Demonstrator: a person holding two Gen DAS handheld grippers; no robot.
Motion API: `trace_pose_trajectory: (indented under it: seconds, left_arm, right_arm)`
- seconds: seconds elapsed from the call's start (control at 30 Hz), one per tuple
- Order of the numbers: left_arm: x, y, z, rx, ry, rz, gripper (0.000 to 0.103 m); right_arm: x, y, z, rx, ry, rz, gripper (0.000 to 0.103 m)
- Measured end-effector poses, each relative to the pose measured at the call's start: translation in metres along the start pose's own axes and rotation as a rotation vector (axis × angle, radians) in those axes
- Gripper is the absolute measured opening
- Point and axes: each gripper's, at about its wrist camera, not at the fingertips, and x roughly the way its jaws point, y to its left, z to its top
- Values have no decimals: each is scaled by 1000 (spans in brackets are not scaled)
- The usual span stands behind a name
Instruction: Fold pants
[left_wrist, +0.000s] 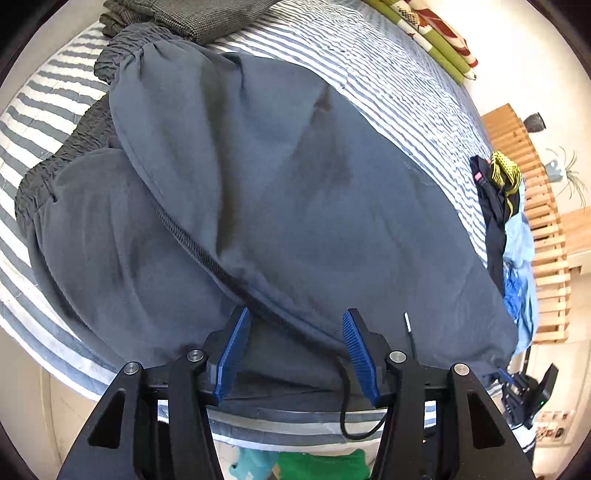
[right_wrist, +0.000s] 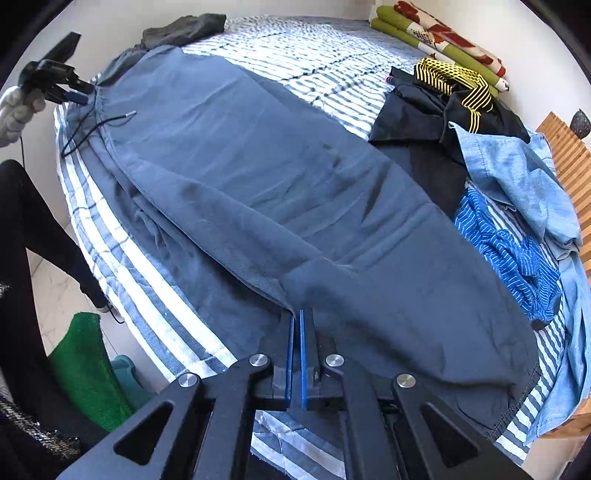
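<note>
Grey-blue pants lie lengthwise on the striped bed, with one leg folded over the other. In the right wrist view my right gripper is shut, pinching the pants' near edge, and the hem lies to its right. My left gripper is open over the pants near their waist end, with fabric lying between and under its blue pads. A black drawstring with a white tip lies beside its right finger. From the right wrist view, the left gripper sits at the far waistband beside the drawstring.
A heap of clothes lies on the bed's right side: a black garment with yellow stripes, a light blue shirt and a blue striped top. Folded grey clothing lies beyond the waistband. A slatted wooden bench stands beyond the bed. A green towel lies on the floor.
</note>
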Motion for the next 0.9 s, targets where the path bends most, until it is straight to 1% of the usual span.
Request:
trace_pose_trajectory:
  seconds: [0.07, 0.13, 0.2, 0.27, 0.33, 0.43, 0.53, 0.6, 0.67, 0.73, 0.77, 0.8, 0.83, 0.87, 0.9]
  left_arm:
    - [-15, 5, 4, 3, -44, 5, 56]
    - [-35, 18, 13, -19, -97, 10, 56]
    - [-59, 39, 22, -73, -153, 18, 56]
    - [-87, 66, 35, -133, -208, 44, 57]
    - [-99, 89, 42, -189, -229, 50, 58]
    - [-96, 111, 57, -233, -201, 28, 59]
    - [-82, 114, 74, -236, -178, 10, 61]
    - [-68, 114, 84, -242, -171, 5, 64]
    - [-58, 115, 99, -263, -178, 15, 65]
    - [-47, 114, 113, -290, -202, 15, 62]
    - [-44, 114, 119, -293, -217, 17, 49]
    - [-41, 113, 124, -296, -224, 32, 17]
    - [-38, 109, 128, -299, -223, 48, 9]
    - [-39, 107, 131, -297, -230, 53, 8]
    - [-42, 103, 133, -282, -241, 58, 4]
  right_arm:
    - [-6, -1, 1, 4, -14, -12, 2]
    - [-10, -4, 1, 21, -27, -23, 2]
    - [-12, -8, 3, 48, -39, -35, 2]
    - [-13, -12, 6, 74, -49, -41, 2]
    - [-11, -16, 9, 95, -53, -39, 2]
    - [-8, -18, 11, 110, -54, -38, 2]
    - [-6, -20, 11, 131, -54, -45, 2]
    - [-6, -23, 10, 155, -53, -38, 2]
    - [-5, -25, 8, 170, -48, -41, 2]
    - [-4, -25, 7, 174, -42, -50, 2]
    - [-4, -25, 6, 175, -39, -54, 2]
    - [-4, -25, 6, 178, -39, -58, 2]
    - [-4, -25, 6, 183, -40, -61, 2]
    - [-4, -26, 7, 189, -42, -65, 2]
    - [-5, -26, 7, 193, -44, -71, 2]
